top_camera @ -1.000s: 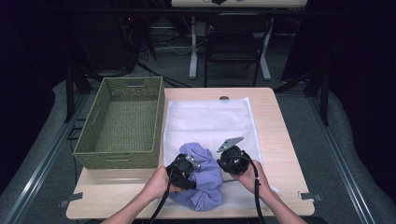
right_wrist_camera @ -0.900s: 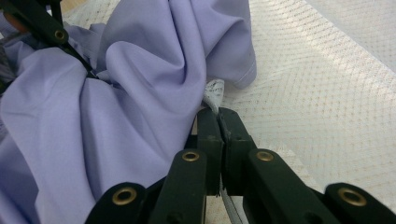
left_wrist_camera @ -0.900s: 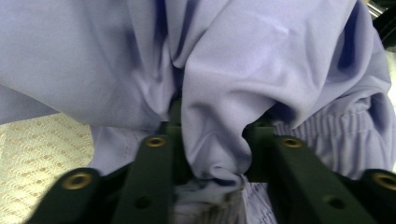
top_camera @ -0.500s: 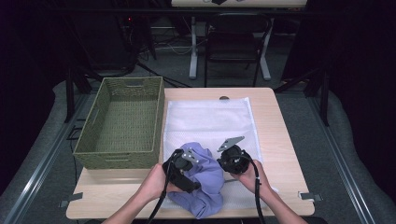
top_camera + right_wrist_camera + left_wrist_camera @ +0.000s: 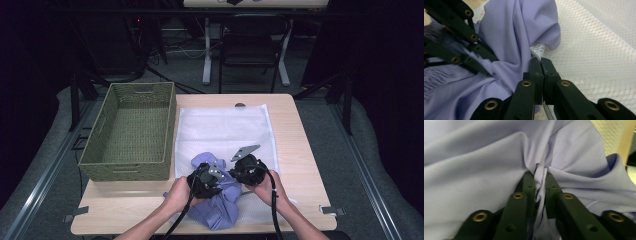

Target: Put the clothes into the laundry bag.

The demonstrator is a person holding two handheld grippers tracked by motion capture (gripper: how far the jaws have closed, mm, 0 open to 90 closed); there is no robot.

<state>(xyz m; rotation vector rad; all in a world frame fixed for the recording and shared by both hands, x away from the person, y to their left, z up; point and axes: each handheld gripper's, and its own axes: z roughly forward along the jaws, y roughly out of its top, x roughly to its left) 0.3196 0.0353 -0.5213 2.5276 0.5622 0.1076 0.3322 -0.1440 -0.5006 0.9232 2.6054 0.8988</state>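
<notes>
Lilac cloth (image 5: 220, 192), soft and thin, lies bunched at the near edge of the tabletop (image 5: 295, 150), partly on the white mesh bag (image 5: 225, 130) and between the two hands; it should be light, limp and a little slick, so it will sag and slide rather than keep any shape. Left gripper (image 5: 539, 173) has just been closing, and its fingers (image 5: 529, 182) now pinch a gathered fold of the cloth, which puckers into ridges around them. Right gripper (image 5: 541, 62) is clamped nearly flat on the bag's edge, a white woven tab showing just beyond its tips. Mesh looks fine, open-weave and flimsy, best held by that hemmed edge; cloth is best taken by a thick fold, as a single layer could slip out. Green woven basket (image 5: 130, 130), stiff and rectangular, stands beside the bag on the left.
</notes>
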